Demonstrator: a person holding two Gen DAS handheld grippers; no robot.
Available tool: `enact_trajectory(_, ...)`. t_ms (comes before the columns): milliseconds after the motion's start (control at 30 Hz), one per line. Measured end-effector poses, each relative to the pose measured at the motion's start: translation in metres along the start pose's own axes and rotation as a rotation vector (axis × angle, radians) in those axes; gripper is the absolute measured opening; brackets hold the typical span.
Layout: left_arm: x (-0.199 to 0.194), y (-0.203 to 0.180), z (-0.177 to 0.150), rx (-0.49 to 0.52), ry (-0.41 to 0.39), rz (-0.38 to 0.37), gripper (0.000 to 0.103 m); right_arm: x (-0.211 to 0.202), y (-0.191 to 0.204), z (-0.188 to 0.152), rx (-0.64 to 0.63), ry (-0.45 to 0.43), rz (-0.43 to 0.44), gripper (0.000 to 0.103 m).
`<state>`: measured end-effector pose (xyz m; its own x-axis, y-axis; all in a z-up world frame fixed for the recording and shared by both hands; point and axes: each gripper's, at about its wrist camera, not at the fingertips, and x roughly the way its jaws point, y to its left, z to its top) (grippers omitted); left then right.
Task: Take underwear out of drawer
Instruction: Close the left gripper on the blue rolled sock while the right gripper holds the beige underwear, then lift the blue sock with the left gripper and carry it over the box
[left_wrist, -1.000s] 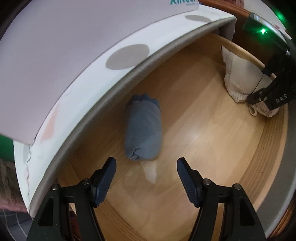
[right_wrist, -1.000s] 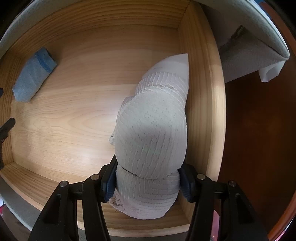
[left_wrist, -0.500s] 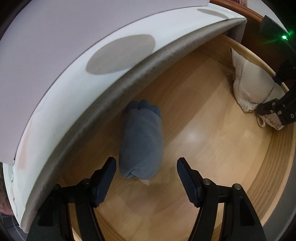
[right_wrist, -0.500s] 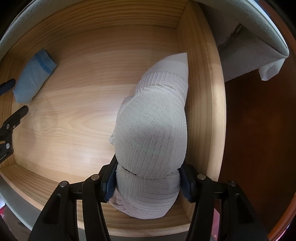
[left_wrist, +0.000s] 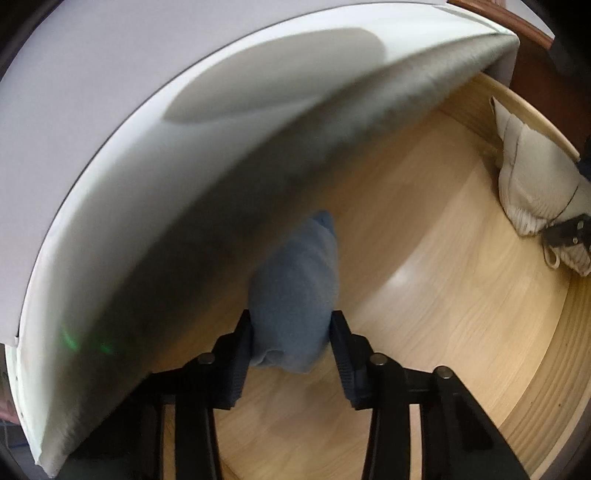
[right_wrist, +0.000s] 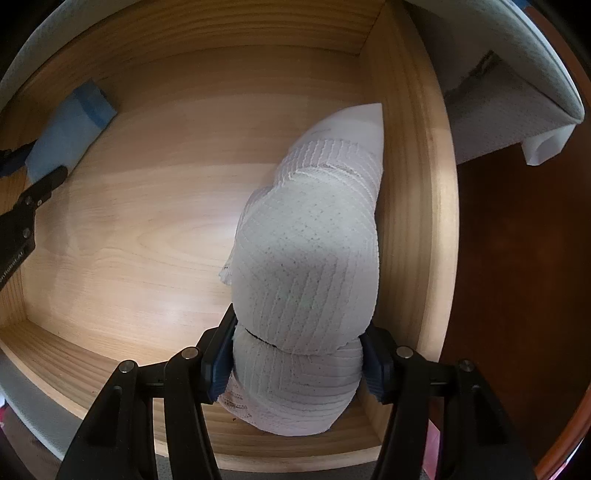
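Slippage risk: my left gripper (left_wrist: 291, 347) is closing on the blue folded underwear (left_wrist: 295, 291); my right gripper (right_wrist: 297, 363) clamps the white knit bundle (right_wrist: 310, 258) against the drawer wall (right_wrist: 413, 221), where it may snag.

Dark reddish-brown floor (right_wrist: 517, 258) right of furniture; white padded edge (left_wrist: 110, 221) overhead; soft light glare.

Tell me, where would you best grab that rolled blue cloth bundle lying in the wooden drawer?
Across its narrow width near the closer end, coming from above. The rolled blue cloth bundle lies lengthwise on the wooden drawer floor, slim enough to fit between the left hand-held gripper fingers, now closing on it.
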<state>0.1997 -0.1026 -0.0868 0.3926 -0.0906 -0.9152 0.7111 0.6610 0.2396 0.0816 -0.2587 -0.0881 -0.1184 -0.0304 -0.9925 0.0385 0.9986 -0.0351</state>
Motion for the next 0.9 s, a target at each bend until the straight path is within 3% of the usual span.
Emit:
enact_trajectory(433,0.008,0.008,0.01,0.011,0.054,-0.012,0.029,0.0,0.002,0.0,-0.007,-0.001,0.0,0.056)
enact_trajectory(900,0.018,0.019,0.003,-0.125,0.249,-0.073,0.029,0.001,0.0,0.0,-0.033,-0.002,-0.003,0.056)
